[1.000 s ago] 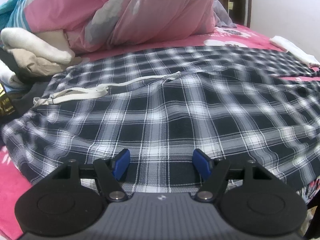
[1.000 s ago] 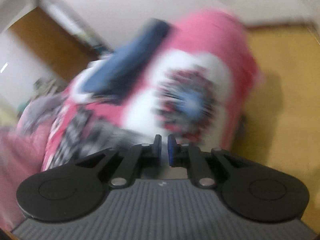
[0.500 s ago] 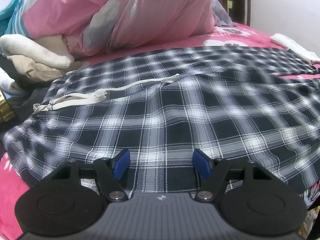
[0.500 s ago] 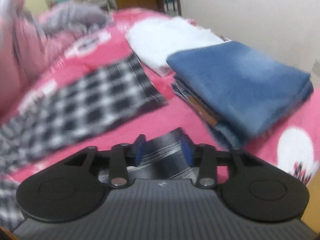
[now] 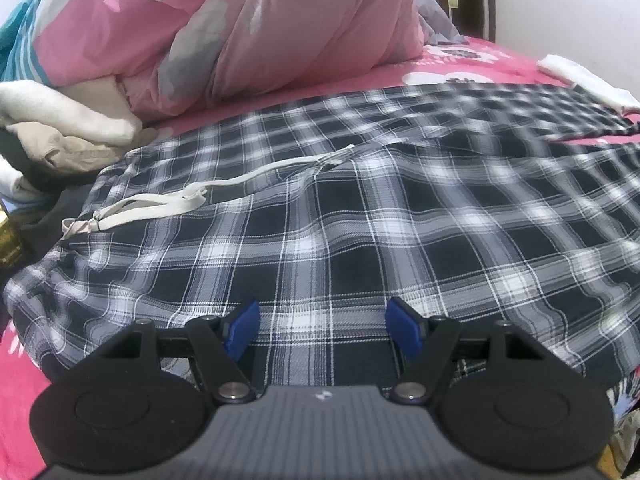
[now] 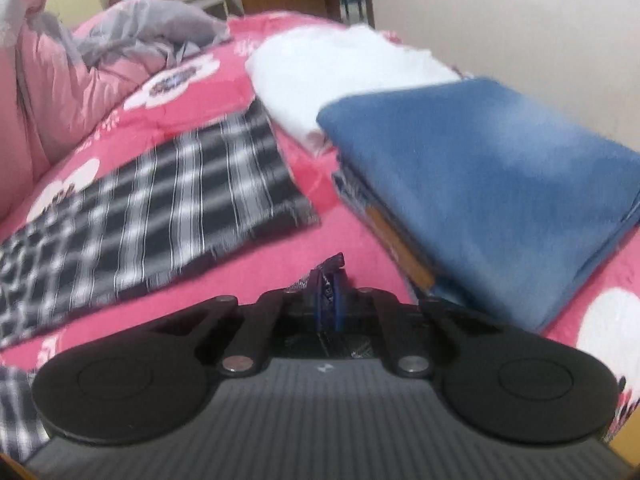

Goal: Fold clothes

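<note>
Now right gripper pinches soft plaid trousers hem.

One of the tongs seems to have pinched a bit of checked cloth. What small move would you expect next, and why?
Probably the left tongs close on the near edge of the plaid trousers. They hover open over that edge, while the right tongs are already shut on a leg end, so both ends could then be lifted to fold.
</note>
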Tool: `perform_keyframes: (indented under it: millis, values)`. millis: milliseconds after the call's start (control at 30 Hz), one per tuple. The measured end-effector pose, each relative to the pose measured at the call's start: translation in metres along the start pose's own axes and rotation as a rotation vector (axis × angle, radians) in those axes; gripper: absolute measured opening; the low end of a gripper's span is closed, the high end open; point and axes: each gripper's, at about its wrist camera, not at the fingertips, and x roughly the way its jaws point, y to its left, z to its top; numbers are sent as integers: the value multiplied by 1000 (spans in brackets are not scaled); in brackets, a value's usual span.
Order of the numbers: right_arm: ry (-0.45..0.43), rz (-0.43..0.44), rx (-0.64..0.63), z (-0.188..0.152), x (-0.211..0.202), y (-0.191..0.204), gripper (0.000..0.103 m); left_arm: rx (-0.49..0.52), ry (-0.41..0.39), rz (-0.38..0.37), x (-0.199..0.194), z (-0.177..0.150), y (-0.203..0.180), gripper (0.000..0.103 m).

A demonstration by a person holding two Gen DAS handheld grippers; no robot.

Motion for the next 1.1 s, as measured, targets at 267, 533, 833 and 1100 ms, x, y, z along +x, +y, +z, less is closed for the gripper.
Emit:
perform_keyframes:
  millis: [267, 533, 833, 1100]
  values:
    - [-57, -30, 7, -5, 22, -8, 11, 11, 2, 8, 2, 0, 0, 75]
    - [-122, 69, -65, -7, -43, 10, 28, 21, 3, 14, 2, 0, 1, 75]
    - [-17, -40, 127, -9, -5, -28, 10, -56, 10, 0, -2, -3, 9, 75]
    - [-1, 132, -11, -80, -108, -30, 9, -133, 10, -27, -4, -7, 17, 75]
